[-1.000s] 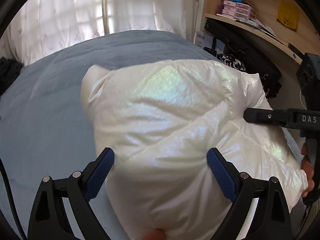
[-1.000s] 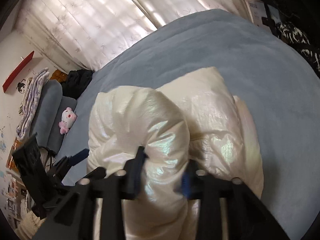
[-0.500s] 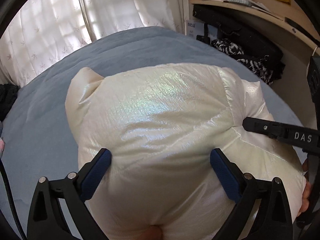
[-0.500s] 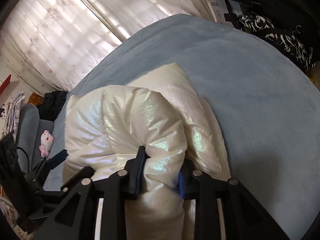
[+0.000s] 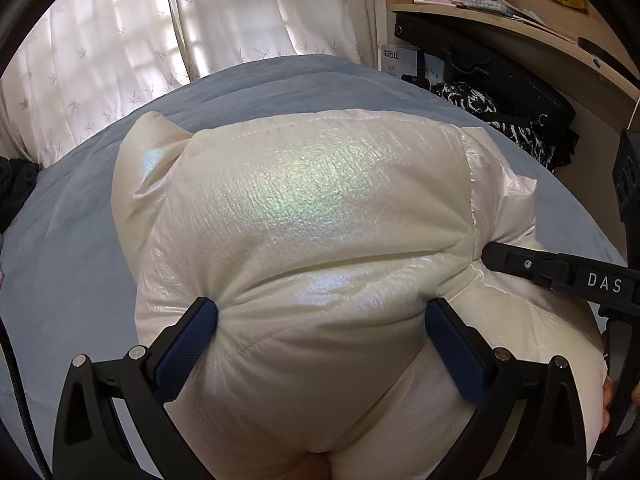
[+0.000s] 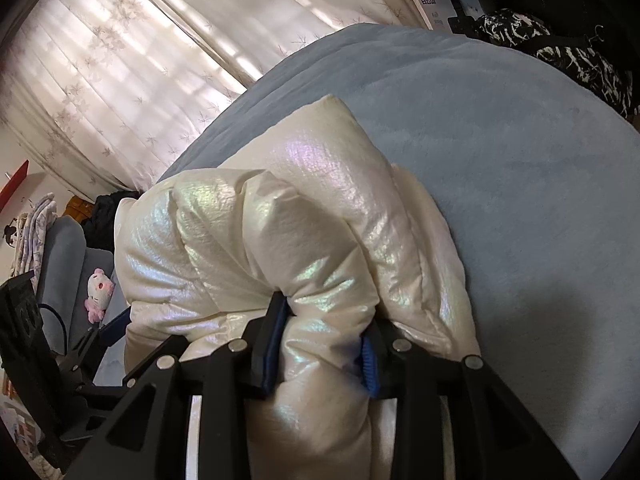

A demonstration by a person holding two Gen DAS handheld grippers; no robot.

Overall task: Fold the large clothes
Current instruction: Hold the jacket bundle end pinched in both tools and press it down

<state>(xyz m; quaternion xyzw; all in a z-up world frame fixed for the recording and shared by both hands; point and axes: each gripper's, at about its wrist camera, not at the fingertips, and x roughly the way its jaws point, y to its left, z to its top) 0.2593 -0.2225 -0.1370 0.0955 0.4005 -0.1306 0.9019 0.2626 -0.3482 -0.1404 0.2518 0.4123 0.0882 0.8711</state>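
A puffy white iridescent jacket [image 5: 304,200] lies bundled on the blue bed [image 5: 80,240]. My left gripper [image 5: 320,312] straddles its near bulge. The jaws are opening and stand very wide, and both blue pads still dent the fabric. In the right wrist view my right gripper [image 6: 326,320] pinches a thick fold of the jacket [image 6: 312,200]. Its jaws are opening a little, with the fold still squeezed between the pads. The right gripper's finger [image 5: 560,276] rests against the jacket's right side. The left gripper's blue pad [image 6: 116,324] shows at the jacket's far left edge.
Sheer curtains [image 5: 200,20] hang behind the bed [image 6: 520,160]. A wooden shelf [image 5: 500,20] with boxes and a black bag [image 5: 500,76] stand at the right. A grey armchair [image 6: 64,256] with a pink plush toy [image 6: 98,292] sits left of the bed.
Both grippers have sunk toward the bed with the jacket, and the bundle now fills more of both views. The left jaws have spread wider. The right jaws have parted slightly around the fold.
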